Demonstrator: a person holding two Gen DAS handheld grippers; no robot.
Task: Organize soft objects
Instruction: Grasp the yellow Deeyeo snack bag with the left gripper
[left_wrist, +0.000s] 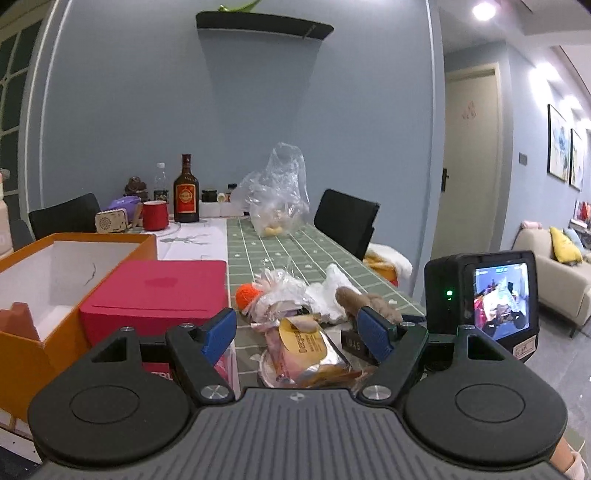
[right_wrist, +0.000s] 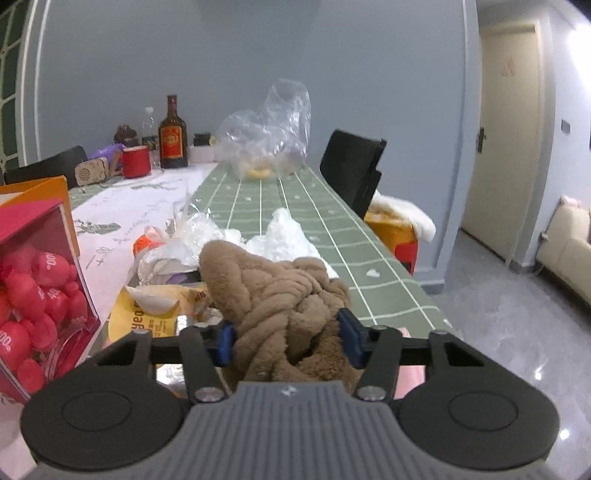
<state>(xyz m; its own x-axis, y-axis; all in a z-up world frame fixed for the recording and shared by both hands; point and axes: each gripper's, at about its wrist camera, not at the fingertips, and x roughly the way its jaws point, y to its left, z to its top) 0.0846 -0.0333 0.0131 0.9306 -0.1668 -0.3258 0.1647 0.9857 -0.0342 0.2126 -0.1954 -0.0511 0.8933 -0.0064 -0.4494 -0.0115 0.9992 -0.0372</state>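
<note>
Right gripper (right_wrist: 288, 341) clamps the soft, light brown plush bundle (right_wrist: 273, 295) mid-body near the table's (right_wrist: 332, 221) right edge; left gripper (left_wrist: 295, 332) gapes empty.

left gripper (left_wrist: 299, 330): jaws held wide apart, nothing clamped
right gripper (right_wrist: 289, 341): blue pads (right_wrist: 226, 341) pressed in on both sides, tilted slightly downward

Right tongs (right_wrist: 288, 341) clamp the brown plush bundle (right_wrist: 280, 299).
</note>
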